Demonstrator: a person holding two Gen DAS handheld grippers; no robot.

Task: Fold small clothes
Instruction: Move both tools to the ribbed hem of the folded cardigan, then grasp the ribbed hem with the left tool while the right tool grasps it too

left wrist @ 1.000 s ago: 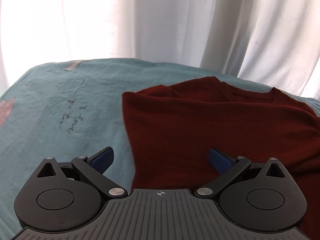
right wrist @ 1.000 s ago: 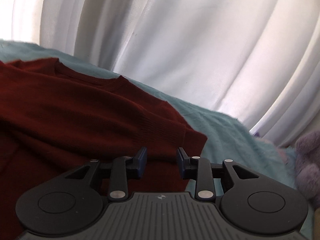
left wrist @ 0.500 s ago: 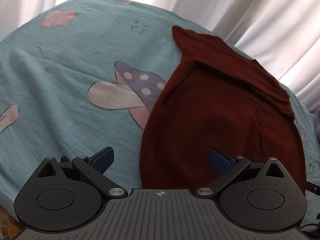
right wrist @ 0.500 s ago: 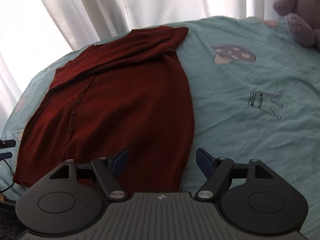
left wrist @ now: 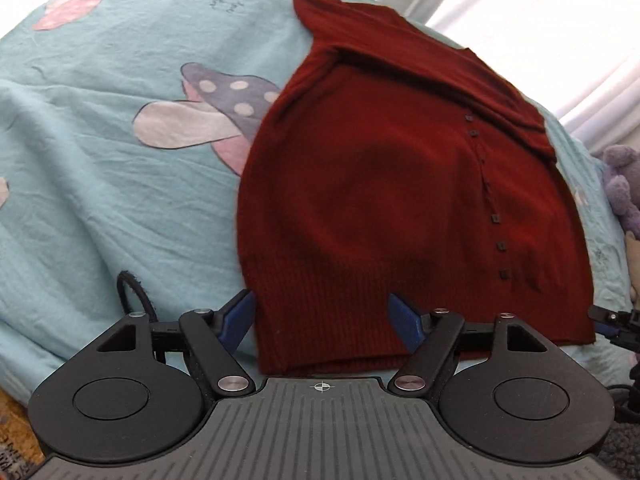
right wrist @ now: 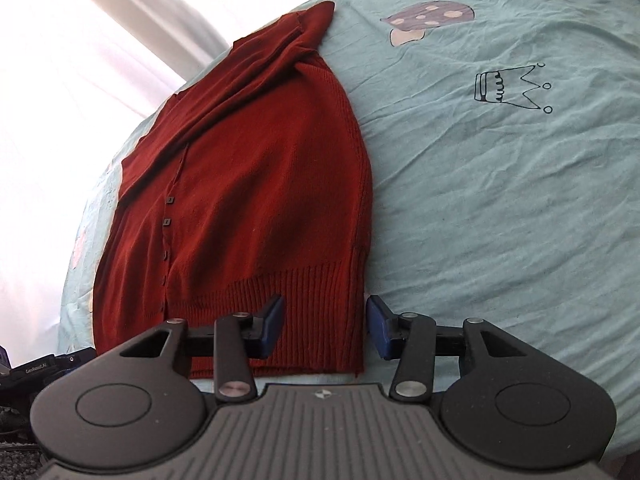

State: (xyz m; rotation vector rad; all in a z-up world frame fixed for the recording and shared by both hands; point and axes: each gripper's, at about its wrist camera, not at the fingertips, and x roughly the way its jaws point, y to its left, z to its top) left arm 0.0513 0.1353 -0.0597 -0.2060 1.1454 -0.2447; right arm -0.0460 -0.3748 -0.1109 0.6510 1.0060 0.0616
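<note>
The red cardigan (left wrist: 400, 184) is lying flat on the bed sheet (left wrist: 100, 184), its ribbed hem (left wrist: 340, 300) nearest both tongs and its sleeves folded across the far end.

The left tongs (left wrist: 322, 320) are straddling the hem's left corner. Their jaws are closing but standing apart, with knit between them and no pad pressing yet. The right tongs (right wrist: 324, 326) are straddling the hem's right corner in the same state, closing without pinching.

Procedure, as judged:
- Seat each corner fully between the pads before clamping.
- Catch every layer of knit, since a loose under-layer would sag out.
- Lift both corners together and level, then carry the hem toward the collar.

Limits of view:
- The hem's nearest edge is passing under each tool body.
- Layer count at the corners is unclear.
- The soft toy (left wrist: 620, 184) is cut off at the frame edge.
- The holding hands are not showing.
</note>
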